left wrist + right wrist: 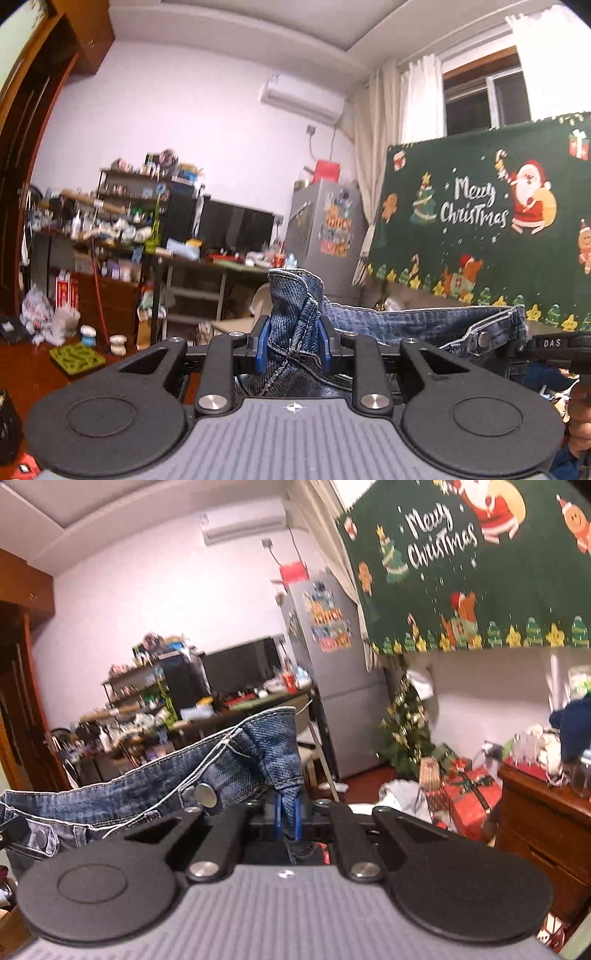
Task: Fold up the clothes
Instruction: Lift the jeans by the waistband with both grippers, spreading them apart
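Note:
A pair of blue denim jeans (pixel 406 321) is held up in the air by its waistband, stretched between both grippers. My left gripper (pixel 293 345) is shut on one bunched end of the waistband, which sticks up between the blue pads. In the right wrist view the jeans (pixel 147 786) run off to the left, their metal button (pixel 206 795) showing. My right gripper (pixel 288 821) is shut on the other corner of the waistband, pinched thin. The right gripper's black body (pixel 554 345) shows at the right edge of the left wrist view. The legs of the jeans hang below, hidden.
A green Christmas banner (pixel 480 221) hangs ahead on the right. A grey fridge (pixel 332 672), a cluttered desk with a monitor (pixel 236 225) and shelves stand at the back. Wrapped presents (pixel 465 794) and a wooden cabinet (pixel 543 823) are to the right.

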The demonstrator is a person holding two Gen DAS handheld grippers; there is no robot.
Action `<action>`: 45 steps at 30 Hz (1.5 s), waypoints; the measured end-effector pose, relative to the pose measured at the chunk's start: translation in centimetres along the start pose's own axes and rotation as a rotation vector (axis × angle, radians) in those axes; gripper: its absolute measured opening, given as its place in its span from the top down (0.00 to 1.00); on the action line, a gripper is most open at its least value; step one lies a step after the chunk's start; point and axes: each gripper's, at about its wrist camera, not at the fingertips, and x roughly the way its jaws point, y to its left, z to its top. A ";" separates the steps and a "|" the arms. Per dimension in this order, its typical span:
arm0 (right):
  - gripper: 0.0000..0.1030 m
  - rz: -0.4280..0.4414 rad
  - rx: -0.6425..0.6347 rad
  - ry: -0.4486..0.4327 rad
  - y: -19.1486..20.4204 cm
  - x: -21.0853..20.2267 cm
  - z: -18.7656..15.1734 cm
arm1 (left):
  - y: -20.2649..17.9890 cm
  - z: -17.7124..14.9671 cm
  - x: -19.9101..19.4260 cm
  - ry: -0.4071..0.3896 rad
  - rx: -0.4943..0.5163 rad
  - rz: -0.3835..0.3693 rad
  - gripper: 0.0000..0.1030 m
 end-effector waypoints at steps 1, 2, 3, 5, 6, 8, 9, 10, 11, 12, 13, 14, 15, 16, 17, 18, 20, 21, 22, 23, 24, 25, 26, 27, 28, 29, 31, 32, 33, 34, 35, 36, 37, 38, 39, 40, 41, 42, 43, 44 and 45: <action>0.93 0.005 0.000 -0.011 0.2 -0.9 0.6 | -0.2 0.4 -0.6 -0.006 0.005 -0.003 0.75; 0.93 0.010 0.000 -0.018 0.4 -1.9 1.1 | -0.3 0.7 -1.1 -0.010 0.008 -0.006 0.75; 0.93 0.015 0.001 -0.021 0.6 -2.8 1.5 | -0.4 1.0 -1.5 -0.013 0.007 -0.008 0.75; 0.93 0.030 0.000 -0.020 1.0 -4.3 2.2 | -0.2 0.9 -2.1 -0.012 0.006 -0.002 0.75; 0.93 0.035 -0.006 -0.015 1.2 -4.7 2.3 | 0.0 0.9 -2.4 -0.010 0.005 0.002 0.75; 0.93 0.044 -0.019 -0.003 1.7 -5.4 2.4 | 0.3 0.6 -2.7 -0.001 0.001 0.013 0.75; 0.93 0.042 -0.027 0.010 2.0 -5.2 2.2 | 0.7 0.1 -2.5 0.016 -0.007 0.021 0.75; 0.93 0.038 -0.034 0.031 2.2 -4.7 1.8 | 1.2 -0.6 -2.1 0.039 -0.021 0.029 0.75; 0.93 0.034 -0.039 0.055 2.4 -4.2 1.4 | 1.8 -1.3 -1.6 0.067 -0.037 0.036 0.75; 0.93 0.028 -0.039 0.085 2.4 -3.4 0.7 | 2.3 -2.3 -0.9 0.095 -0.051 0.043 0.75; 0.93 0.021 -0.040 0.113 2.4 -2.4 -0.1 | 2.8 -3.3 0.0 0.122 -0.063 0.052 0.75; 0.93 0.013 -0.040 0.141 2.3 -1.4 -0.8 | 3.4 -4.4 0.8 0.148 -0.074 0.061 0.75; 0.93 0.005 -0.044 0.166 2.3 -0.4 -1.6 | 3.9 -5.4 1.5 0.169 -0.084 0.069 0.75; 0.93 -0.005 -0.056 0.185 2.2 0.7 -2.5 | 4.4 -6.4 2.2 0.185 -0.091 0.077 0.75; 0.93 -0.014 -0.068 0.202 2.2 1.8 -3.3 | 4.9 -7.4 2.9 0.202 -0.099 0.085 0.75; 0.93 -0.019 -0.080 0.215 2.3 2.9 -4.1 | 5.4 -8.4 3.7 0.216 -0.107 0.094 0.75; 0.93 -0.030 -0.103 0.242 2.5 5.2 -5.8 | 6.1 -9.9 5.5 0.238 -0.118 0.114 0.75; 0.93 -0.032 -0.112 0.254 2.5 6.6 -6.5 | 6.4 -10.6 6.4 0.246 -0.115 0.127 0.75; 0.93 -0.032 -0.121 0.265 2.6 8.2 -7.1 | 6.8 -11.2 7.3 0.252 -0.109 0.141 0.75; 0.93 -0.031 -0.131 0.276 2.6 9.8 -7.7 | 7.2 -11.9 8.3 0.257 -0.100 0.155 0.75; 0.93 -0.031 -0.140 0.285 2.7 11.5 -8.3 | 7.5 -12.5 9.2 0.259 -0.093 0.167 0.75; 0.93 -0.030 -0.152 0.291 2.7 13.2 -9.1 | 7.9 -13.1 10.1 0.259 -0.086 0.178 0.75; 0.93 -0.029 -0.163 0.298 2.8 14.9 -9.8 | 8.3 -13.7 11.0 0.262 -0.080 0.186 0.75; 0.93 -0.028 -0.175 0.304 2.8 16.6 -10.5 | 8.7 -14.2 12.0 0.269 -0.071 0.193 0.75; 0.93 -0.027 -0.184 0.311 2.8 18.3 -11.2 | 9.0 -14.6 13.0 0.278 -0.058 0.198 0.75; 0.93 -0.026 -0.185 0.320 2.8 20.0 -11.7 | 9.3 -14.9 14.0 0.286 -0.045 0.203 0.75; 0.93 -0.023 -0.189 0.339 2.7 23.4 -12.9 | 9.8 -15.6 15.8 0.303 -0.017 0.212 0.75; 0.93 -0.021 -0.191 0.348 2.6 25.1 -13.5 | 10.0 -15.9 16.6 0.313 -0.002 0.214 0.75; 0.93 -0.019 -0.192 0.357 2.6 26.9 -14.0 | 10.2 -16.3 17.4 0.323 0.010 0.214 0.75; 0.93 -0.018 -0.194 0.367 2.5 28.6 -14.6 | 10.4 -16.7 18.2 0.331 0.020 0.213 0.75; 0.93 -0.016 -0.195 0.375 2.4 30.2 -15.1 | 10.8 -17.0 18.9 0.335 0.027 0.215 0.75; 0.93 -0.016 -0.193 0.383 2.4 31.6 -15.5 | 11.1 -17.2 19.7 0.338 0.032 0.217 0.75; 0.93 -0.015 -0.191 0.389 2.3 32.8 -15.9 | 11.5 -17.4 20.4 0.340 0.037 0.219 0.75; 0.93 -0.015 -0.186 0.393 2.0 33.9 -16.1 | 11.8 -17.6 21.2 0.343 0.042 0.221 0.75; 0.93 -0.015 -0.177 0.397 1.6 35.1 -16.4 | 12.3 -17.8 21.9 0.345 0.040 0.222 0.75; 0.93 -0.017 -0.165 0.401 1.2 36.1 -16.7 | 12.7 -18.0 22.6 0.348 0.033 0.222 0.75; 0.93 -0.019 -0.159 0.404 1.0 37.0 -16.9 | 13.1 -18.2 23.3 0.352 0.030 0.220 0.75; 0.93 -0.024 -0.159 0.407 0.7 37.8 -17.2 | 13.5 -18.6 23.9 0.360 0.030 0.216 0.75; 0.93 -0.028 -0.160 0.409 0.5 38.7 -17.5 | 13.8 -18.9 24.4 0.369 0.032 0.212 0.75; 0.93 -0.031 -0.165 0.411 0.4 39.4 -17.9 | 14.1 -19.2 24.9 0.379 0.034 0.207 0.75; 0.93 -0.030 -0.173 0.414 0.3 40.1 -18.3 | 14.3 -19.6 25.3 0.390 0.036 0.205 0.75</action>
